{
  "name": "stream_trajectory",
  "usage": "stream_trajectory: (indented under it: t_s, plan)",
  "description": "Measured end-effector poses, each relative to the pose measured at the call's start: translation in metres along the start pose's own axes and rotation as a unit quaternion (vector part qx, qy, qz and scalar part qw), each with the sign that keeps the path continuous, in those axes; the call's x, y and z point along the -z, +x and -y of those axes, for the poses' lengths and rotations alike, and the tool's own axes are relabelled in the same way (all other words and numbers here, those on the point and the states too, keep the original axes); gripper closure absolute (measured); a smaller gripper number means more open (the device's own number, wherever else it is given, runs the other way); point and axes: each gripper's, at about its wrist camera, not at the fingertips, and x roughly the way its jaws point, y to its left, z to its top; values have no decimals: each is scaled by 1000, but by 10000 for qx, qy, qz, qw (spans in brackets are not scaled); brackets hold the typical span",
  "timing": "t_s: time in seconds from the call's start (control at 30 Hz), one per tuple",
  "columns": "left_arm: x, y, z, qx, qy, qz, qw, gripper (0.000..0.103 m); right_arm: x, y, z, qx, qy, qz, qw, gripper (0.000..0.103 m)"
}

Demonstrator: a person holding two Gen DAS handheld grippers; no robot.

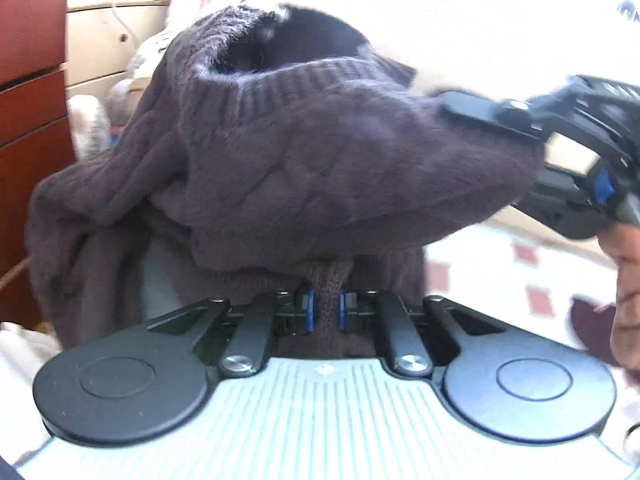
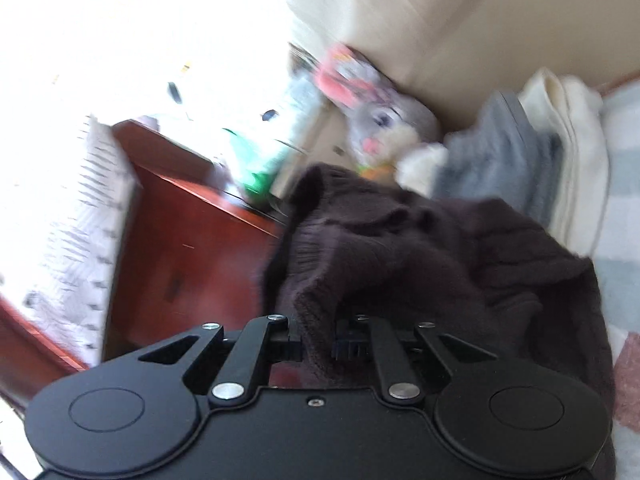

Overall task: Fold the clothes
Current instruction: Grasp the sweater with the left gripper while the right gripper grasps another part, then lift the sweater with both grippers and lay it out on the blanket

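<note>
A dark purple cable-knit sweater (image 1: 280,160) hangs in the air between both grippers, its ribbed collar opening facing up. My left gripper (image 1: 325,312) is shut on a fold of the knit at the bottom of the left wrist view. My right gripper (image 1: 520,152) comes in from the right there, its fingers clamped on the sweater's shoulder edge. In the right wrist view the same sweater (image 2: 440,264) bunches in front of my right gripper (image 2: 316,344), which is shut on a thick fold of it.
A red-brown wooden dresser (image 1: 28,100) stands at the left and shows in the right wrist view (image 2: 192,260). A stack of folded grey and cream clothes (image 2: 540,152) and a grey plush rabbit (image 2: 384,124) lie behind. A checked bedcover (image 1: 520,276) lies below.
</note>
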Motion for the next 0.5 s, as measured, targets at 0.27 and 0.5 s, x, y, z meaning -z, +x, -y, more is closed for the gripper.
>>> stream_trajectory:
  t_s: [0.27, 0.5]
  plan:
    - [-37, 5, 112, 291, 1377, 312, 9895, 96, -39, -133, -69, 987, -1193, 1008, 9828, 91]
    - [-73, -4, 220, 928, 2029, 854, 9711, 96, -58, -258, -117, 1600, -1630, 2038, 9520, 91]
